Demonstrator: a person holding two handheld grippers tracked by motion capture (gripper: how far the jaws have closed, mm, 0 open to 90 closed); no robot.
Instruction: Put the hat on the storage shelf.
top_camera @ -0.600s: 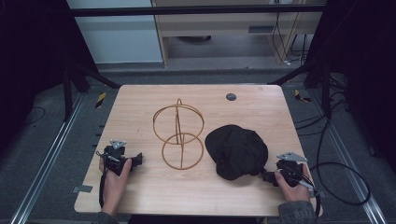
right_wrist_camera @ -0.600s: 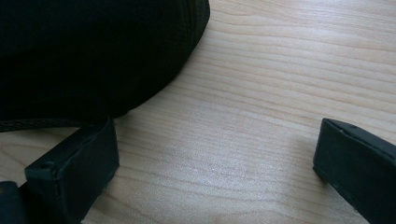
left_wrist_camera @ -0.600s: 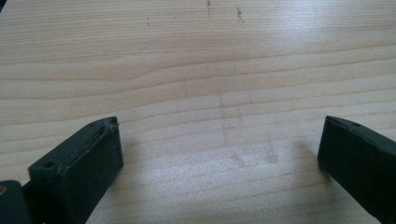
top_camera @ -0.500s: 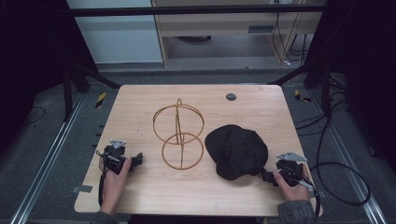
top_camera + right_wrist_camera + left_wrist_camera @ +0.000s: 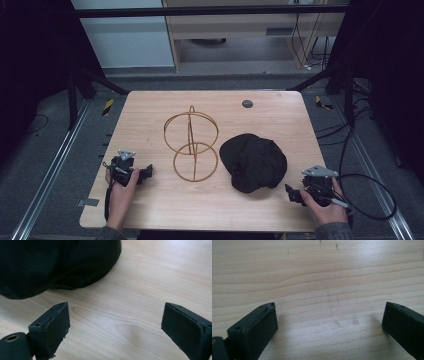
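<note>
Light wooden surface [image 5: 150, 210] in a pretty dark room, rails on the floor either side. A black cap [image 5: 254, 162] lies right of centre, just beside a copper wire stand [image 5: 191, 146] made of rings. The right gripper [image 5: 292, 194] rests near the front right edge, close to the cap but not touching, jaws spread wide with nothing between them. The left gripper [image 5: 147, 171] sits left of the stand, also wide open over bare wood. Small dark disc [image 5: 247, 103] near the far edge.
</note>
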